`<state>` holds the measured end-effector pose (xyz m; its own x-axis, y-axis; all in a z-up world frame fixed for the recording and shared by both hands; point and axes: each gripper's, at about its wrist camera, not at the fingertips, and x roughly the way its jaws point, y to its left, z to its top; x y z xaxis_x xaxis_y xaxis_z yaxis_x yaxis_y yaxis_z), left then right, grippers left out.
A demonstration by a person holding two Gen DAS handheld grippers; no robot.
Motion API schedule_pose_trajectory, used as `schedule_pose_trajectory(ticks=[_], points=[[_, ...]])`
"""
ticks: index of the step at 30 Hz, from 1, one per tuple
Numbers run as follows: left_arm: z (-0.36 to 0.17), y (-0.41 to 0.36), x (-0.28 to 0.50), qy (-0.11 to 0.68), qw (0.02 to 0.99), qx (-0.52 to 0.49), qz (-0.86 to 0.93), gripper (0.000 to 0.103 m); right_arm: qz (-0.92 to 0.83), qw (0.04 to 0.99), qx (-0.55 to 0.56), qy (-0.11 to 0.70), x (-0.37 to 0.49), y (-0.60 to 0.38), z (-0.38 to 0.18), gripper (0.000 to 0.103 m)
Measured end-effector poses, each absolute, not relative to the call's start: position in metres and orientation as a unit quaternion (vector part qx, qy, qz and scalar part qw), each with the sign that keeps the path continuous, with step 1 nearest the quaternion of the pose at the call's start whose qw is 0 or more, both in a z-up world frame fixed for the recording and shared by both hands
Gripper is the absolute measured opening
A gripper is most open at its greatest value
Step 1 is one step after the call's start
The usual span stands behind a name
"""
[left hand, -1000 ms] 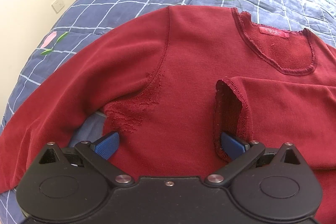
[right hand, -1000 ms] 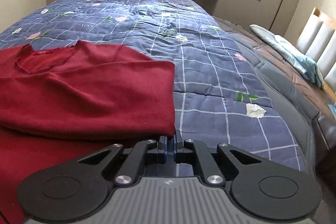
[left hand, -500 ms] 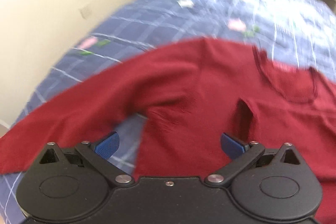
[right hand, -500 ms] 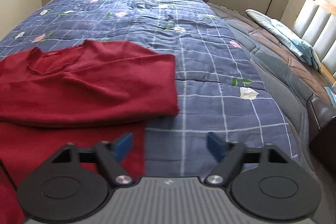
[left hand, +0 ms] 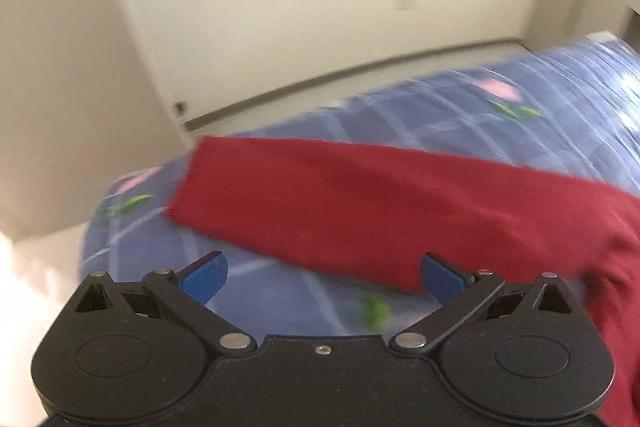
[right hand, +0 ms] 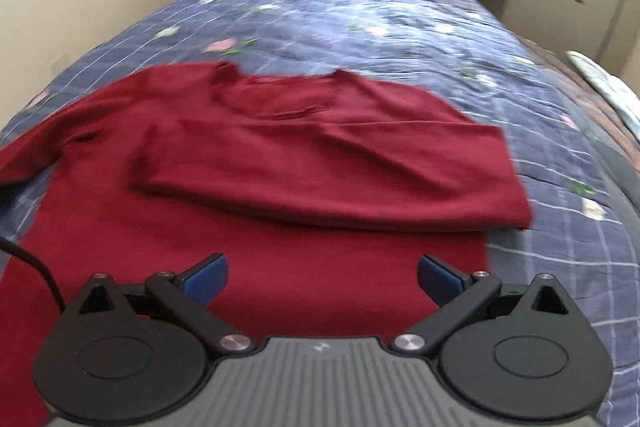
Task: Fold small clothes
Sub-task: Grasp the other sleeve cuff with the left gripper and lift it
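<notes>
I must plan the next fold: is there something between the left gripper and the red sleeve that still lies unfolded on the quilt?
Nothing visible. The left gripper stands open just in front of the red sleeve, which lies flat on the blue quilt; only bare quilt shows between the pads and the cloth.

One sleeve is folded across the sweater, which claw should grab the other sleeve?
Probably left. The left claw is open right by the flat sleeve; the right claw faces the sweater's body.

Matt cloth, matt plastic

The red sweater [right hand: 304, 163] is soft matt knit; the blue quilt [right hand: 400, 15] is stitched cloth; gripper [right hand: 322, 277] arms are matt black plastic with shiny metal pins.
</notes>
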<state>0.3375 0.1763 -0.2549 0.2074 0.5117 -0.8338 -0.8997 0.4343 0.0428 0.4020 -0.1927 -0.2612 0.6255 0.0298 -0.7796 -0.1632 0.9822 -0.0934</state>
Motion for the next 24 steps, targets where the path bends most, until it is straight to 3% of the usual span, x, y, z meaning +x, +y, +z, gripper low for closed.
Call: schedule_pose_trajectory(ticks=[5,8,14,18,24], points=[[-0.265,0.218,0.318,0.400,0.699,-0.282,0.522,0.102,0.069,0.890,-0.076,0.444,0.395,-0.180,-0.265,0.103],[-0.267,0.232,0.307,0.363,0.682,-0.345,0.533,0.096,0.071,0.886,-0.080,0.451,0.393,-0.177,-0.269,0.103],[-0.272,0.252,0.301,0.333,0.642,-0.406,0.558,0.050,0.063,0.882,-0.080,0.460,0.391,-0.181,-0.274,0.103],[-0.270,0.252,0.297,0.325,0.632,-0.402,0.578,0.012,0.058,0.879,-0.080,0.465,0.391,-0.183,-0.277,0.103],[-0.260,0.256,0.302,0.321,0.650,-0.388,0.570,0.005,0.050,0.881,-0.070,0.465,0.390,-0.188,-0.278,0.103]])
